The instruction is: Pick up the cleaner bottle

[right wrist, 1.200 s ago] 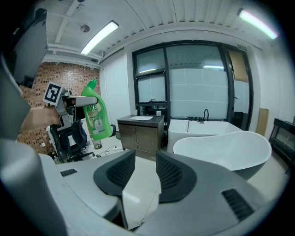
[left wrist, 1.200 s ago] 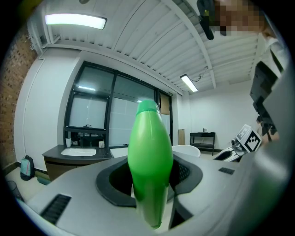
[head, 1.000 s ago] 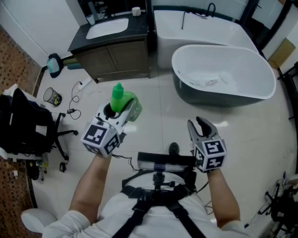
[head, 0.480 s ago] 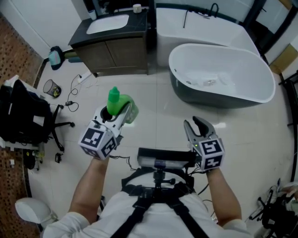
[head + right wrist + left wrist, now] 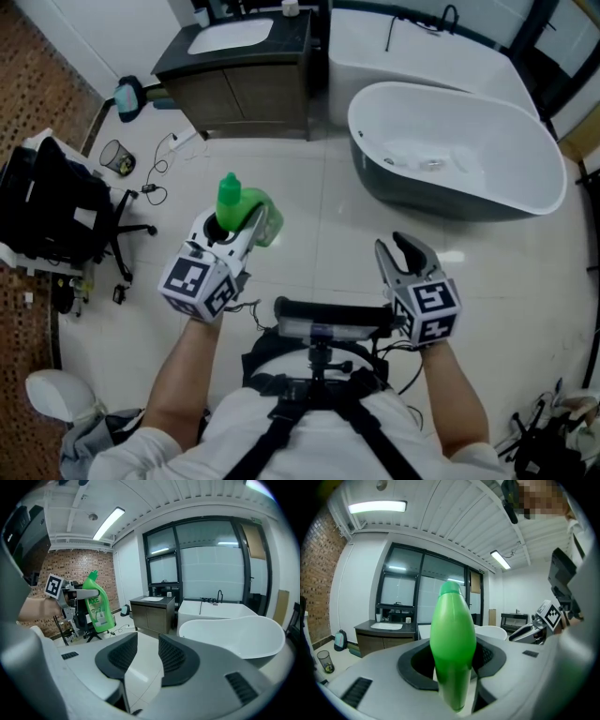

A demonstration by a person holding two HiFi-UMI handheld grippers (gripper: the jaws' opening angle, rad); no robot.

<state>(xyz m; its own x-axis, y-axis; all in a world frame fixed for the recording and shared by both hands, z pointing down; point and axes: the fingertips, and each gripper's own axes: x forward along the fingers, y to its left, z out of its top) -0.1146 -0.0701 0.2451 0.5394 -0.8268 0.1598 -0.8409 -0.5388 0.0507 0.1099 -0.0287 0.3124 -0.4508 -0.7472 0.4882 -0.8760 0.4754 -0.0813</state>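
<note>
The green cleaner bottle [image 5: 242, 206] is held in the air above the tiled floor, upright, cap up. My left gripper [image 5: 236, 225] is shut on it, one jaw on each side of its body. In the left gripper view the bottle [image 5: 452, 639] fills the gap between the dark pads [image 5: 412, 663]. My right gripper [image 5: 403, 251] hangs to the right, apart from the bottle, open with nothing between its jaws. The right gripper view shows the gap [image 5: 147, 648] bare, and the bottle [image 5: 97, 604] with its label far off at the left.
A white bathtub [image 5: 459, 141] stands at the upper right. A dark vanity with a sink [image 5: 234, 66] is at the top. A black chair with a bag [image 5: 56, 216], a wire bin [image 5: 117, 157] and floor cables [image 5: 155, 183] lie at the left.
Both grippers have drifted level across the room with the head; the vanity and tub sit slightly further right in the head view. The bottle stays in the left gripper's hold.
</note>
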